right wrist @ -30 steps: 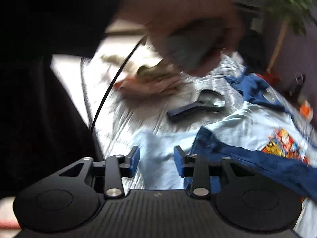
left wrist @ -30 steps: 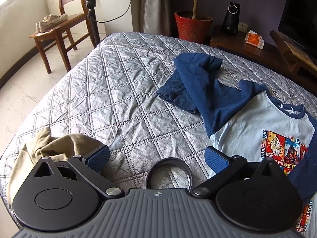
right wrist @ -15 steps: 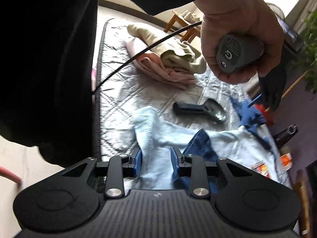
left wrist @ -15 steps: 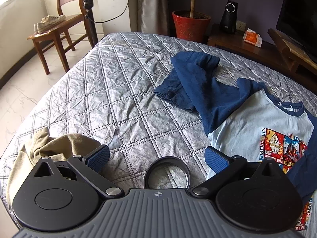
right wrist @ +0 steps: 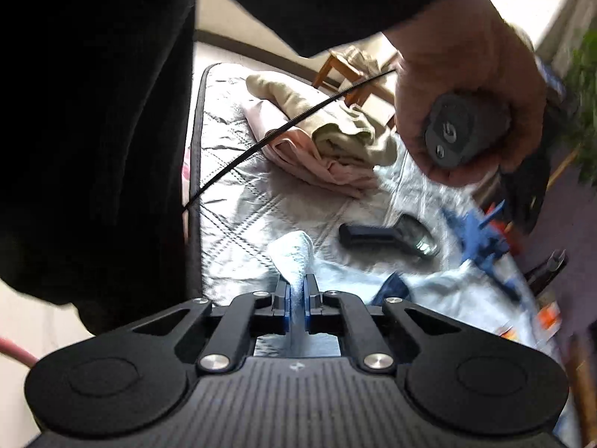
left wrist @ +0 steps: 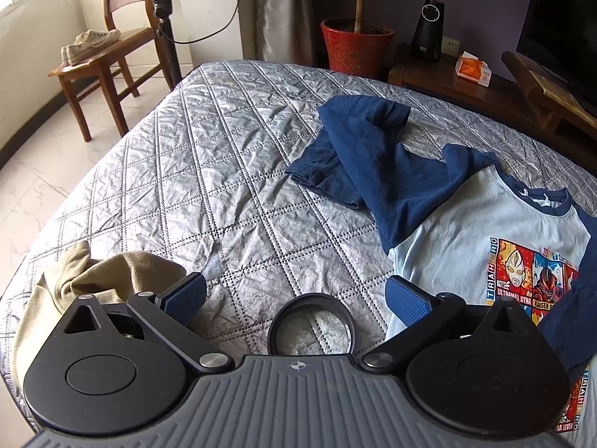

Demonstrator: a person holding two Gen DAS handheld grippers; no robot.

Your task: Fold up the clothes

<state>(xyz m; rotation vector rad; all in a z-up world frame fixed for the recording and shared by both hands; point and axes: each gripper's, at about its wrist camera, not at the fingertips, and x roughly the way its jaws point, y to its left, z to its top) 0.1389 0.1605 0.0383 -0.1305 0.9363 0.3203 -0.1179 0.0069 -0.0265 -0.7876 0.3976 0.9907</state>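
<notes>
A light blue T-shirt (left wrist: pixel 466 231) with navy sleeves and a cartoon print lies on the grey quilted bed (left wrist: pixel 209 171), one navy sleeve (left wrist: pixel 358 149) crumpled out to its left. My left gripper (left wrist: pixel 296 295) hovers open above the quilt beside the shirt's edge, nothing between its blue pads. In the right wrist view my right gripper (right wrist: pixel 296 291) is shut on the shirt's light blue hem (right wrist: pixel 294 257), which bunches up between the pads. A hand (right wrist: pixel 470 112) above holds the other gripper's grey handle.
A magnifying glass (left wrist: pixel 311 326) lies on the quilt under the left gripper. Beige (right wrist: pixel 335 115) and pink (right wrist: pixel 324 164) garments are heaped near the bed's corner. A wooden chair (left wrist: pixel 112 44) with shoes, a red plant pot (left wrist: pixel 354 46) and a TV stand (left wrist: pixel 541 86) ring the bed.
The right gripper's jaws closed from a narrow gap onto the light blue hem, and its view rolled. The left gripper stayed open and nearly still.
</notes>
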